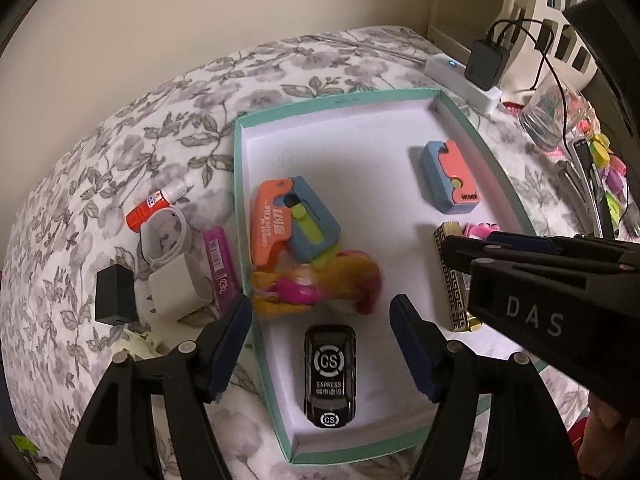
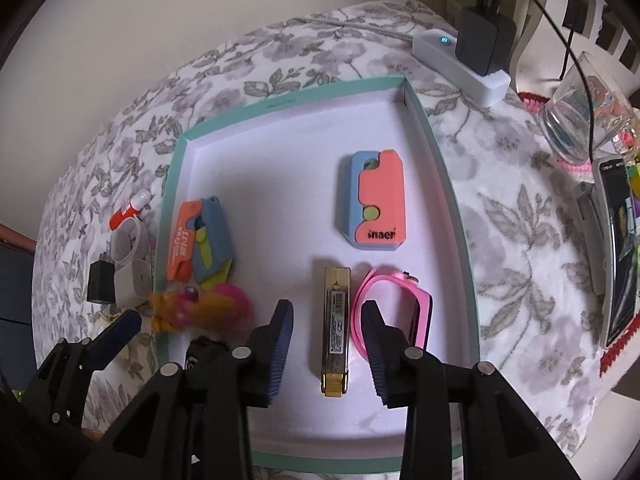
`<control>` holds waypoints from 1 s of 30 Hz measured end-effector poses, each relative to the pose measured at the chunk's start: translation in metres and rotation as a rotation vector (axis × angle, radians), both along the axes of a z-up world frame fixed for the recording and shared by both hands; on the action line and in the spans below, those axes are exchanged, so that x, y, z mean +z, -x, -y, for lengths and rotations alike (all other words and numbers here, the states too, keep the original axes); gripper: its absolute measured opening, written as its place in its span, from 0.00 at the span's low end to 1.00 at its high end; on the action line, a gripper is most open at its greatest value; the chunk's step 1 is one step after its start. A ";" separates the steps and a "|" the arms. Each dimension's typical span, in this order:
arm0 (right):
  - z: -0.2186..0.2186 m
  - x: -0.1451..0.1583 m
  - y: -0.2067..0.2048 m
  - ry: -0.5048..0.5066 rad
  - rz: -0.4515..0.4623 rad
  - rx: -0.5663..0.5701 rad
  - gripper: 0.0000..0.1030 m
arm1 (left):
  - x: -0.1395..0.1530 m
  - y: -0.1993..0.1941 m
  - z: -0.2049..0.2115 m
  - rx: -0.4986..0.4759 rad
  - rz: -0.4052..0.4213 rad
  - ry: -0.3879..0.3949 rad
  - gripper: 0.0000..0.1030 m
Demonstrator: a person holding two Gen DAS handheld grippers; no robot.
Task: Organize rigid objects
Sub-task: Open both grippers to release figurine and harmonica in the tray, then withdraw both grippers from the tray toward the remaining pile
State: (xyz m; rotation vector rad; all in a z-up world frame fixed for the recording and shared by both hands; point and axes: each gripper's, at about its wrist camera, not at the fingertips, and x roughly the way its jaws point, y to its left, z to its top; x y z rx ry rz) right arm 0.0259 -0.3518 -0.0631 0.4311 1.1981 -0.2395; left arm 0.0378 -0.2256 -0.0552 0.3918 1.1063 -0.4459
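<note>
A teal-rimmed tray (image 1: 240, 184) (image 2: 452, 200) with a white floor lies on a floral cloth. My left gripper (image 1: 320, 320) is open, and a black toy car (image 1: 330, 376) lies on the tray floor between its fingers, untouched. Just beyond is a blurred yellow and pink toy (image 1: 320, 284). My right gripper (image 2: 328, 312) is open astride a gold lighter (image 2: 336, 328) lying flat, with gaps on both sides. A pink watch (image 2: 400, 304) lies to its right. Also in the tray are a blue and salmon block (image 2: 376, 200) and an orange, blue and green toy (image 2: 200, 240).
Left of the tray lie a white charger with cable (image 1: 176, 280), a black adapter (image 1: 114, 300), a purple packet (image 1: 218, 268) and a red tube (image 1: 154, 204). A power strip (image 1: 460, 80), a glass (image 1: 548, 120) and a phone (image 2: 618, 248) stand to the right.
</note>
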 end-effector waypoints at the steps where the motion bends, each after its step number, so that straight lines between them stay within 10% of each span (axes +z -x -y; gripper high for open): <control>1: 0.000 0.001 0.000 0.001 0.004 -0.003 0.38 | 0.001 -0.001 -0.001 0.003 0.000 0.003 0.71; 24: -0.007 0.007 0.001 0.071 0.097 0.004 1.00 | 0.001 -0.057 -0.083 0.380 -0.075 0.044 0.81; 26: -0.008 0.006 0.000 0.074 0.102 0.008 1.00 | 0.001 -0.058 -0.085 0.390 -0.078 0.044 0.99; 30: -0.010 0.006 -0.002 0.060 0.112 0.017 1.00 | 0.003 -0.061 -0.093 0.412 -0.084 0.071 1.00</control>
